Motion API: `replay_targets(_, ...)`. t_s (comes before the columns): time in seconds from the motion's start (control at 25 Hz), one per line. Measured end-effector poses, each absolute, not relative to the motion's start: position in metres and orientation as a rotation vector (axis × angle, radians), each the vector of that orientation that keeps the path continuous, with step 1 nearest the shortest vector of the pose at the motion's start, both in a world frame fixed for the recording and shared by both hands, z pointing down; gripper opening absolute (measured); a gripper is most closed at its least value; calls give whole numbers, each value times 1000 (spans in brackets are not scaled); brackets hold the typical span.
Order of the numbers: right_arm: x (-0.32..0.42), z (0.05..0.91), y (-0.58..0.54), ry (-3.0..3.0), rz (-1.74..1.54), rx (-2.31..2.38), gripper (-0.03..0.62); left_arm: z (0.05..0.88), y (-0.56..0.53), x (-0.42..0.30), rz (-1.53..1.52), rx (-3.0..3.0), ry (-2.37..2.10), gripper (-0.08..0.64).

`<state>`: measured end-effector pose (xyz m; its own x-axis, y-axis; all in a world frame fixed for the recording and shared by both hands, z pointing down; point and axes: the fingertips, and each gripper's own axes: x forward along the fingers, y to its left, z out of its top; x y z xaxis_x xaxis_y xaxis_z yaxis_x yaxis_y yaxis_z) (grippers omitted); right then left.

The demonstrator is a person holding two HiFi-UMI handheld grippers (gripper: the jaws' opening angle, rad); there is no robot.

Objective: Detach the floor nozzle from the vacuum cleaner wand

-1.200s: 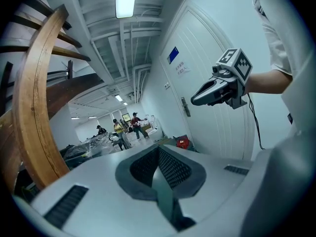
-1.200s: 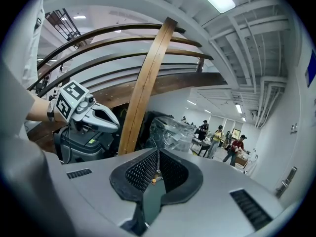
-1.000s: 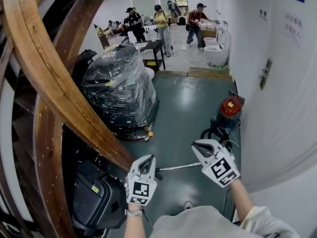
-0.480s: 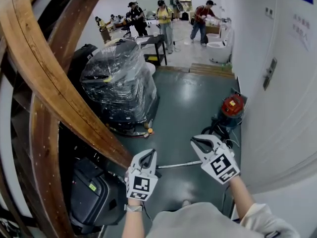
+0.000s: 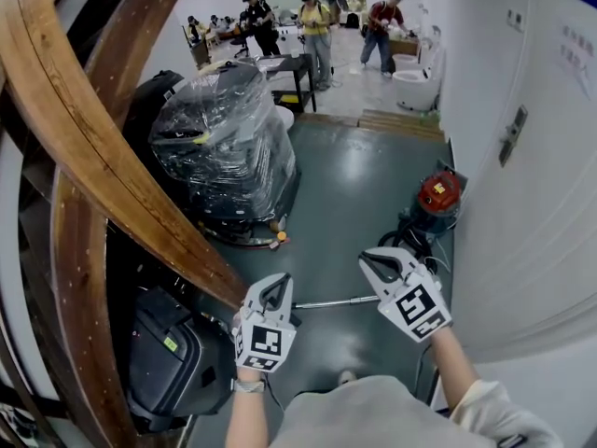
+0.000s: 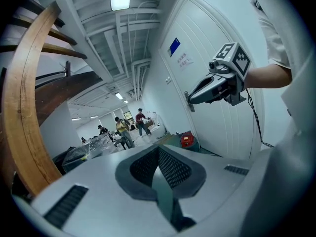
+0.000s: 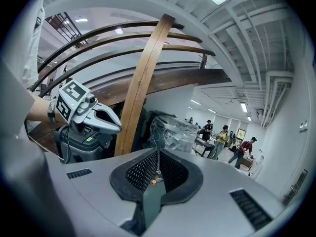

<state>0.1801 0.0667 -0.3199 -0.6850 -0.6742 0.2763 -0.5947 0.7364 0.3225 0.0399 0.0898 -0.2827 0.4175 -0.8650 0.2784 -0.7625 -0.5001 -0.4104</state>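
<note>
The wand (image 5: 336, 301), a thin shiny metal tube, lies on the smooth dark green floor (image 5: 359, 180) between the two claws. It runs toward the round red vacuum (image 5: 437, 197) by the white wall (image 5: 546, 250). Its other end is hidden behind the left gripper (image 5: 279, 280). Open floor stretches ahead between a plastic-wrapped machine (image 5: 224, 147) and the wall. A curved wooden rail (image 5: 103, 157) crowds the left. The gripper views show the left gripper's jaws and the right gripper's (image 5: 366, 260) pressed together, holding nothing.
</note>
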Motion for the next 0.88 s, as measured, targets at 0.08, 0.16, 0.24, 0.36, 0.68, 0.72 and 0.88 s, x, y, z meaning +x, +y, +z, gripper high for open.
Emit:
replay_targets(0.08,182,-319,64,-2564,-291,973,32,-282,88,41,-702,-2431,1423,0)
replay_targets(0.16,184,-320,59,-2567,-288,977,32,-282,84,41,-712,-2415,1418,0)
replay_targets(0.24,186,-320,54,-2570,-277,990,32,-280,80,40,-729,-2396,1413,-2)
replay_targets(0.36,184,-315,49,-2573,-250,971,32,-275,75,35,-812,-2347,1418,0)
replay_targets(0.68,167,-287,40,-2569,-173,873,31,-257,55,24,-918,-2323,1393,0)
replay_targets(0.72,165,-282,36,-2558,-179,868,32,-254,51,22,-927,-2326,1388,0)
replay_targets(0.88,153,-264,18,-2524,-186,848,32,-238,32,13,-956,-2345,1362,0)
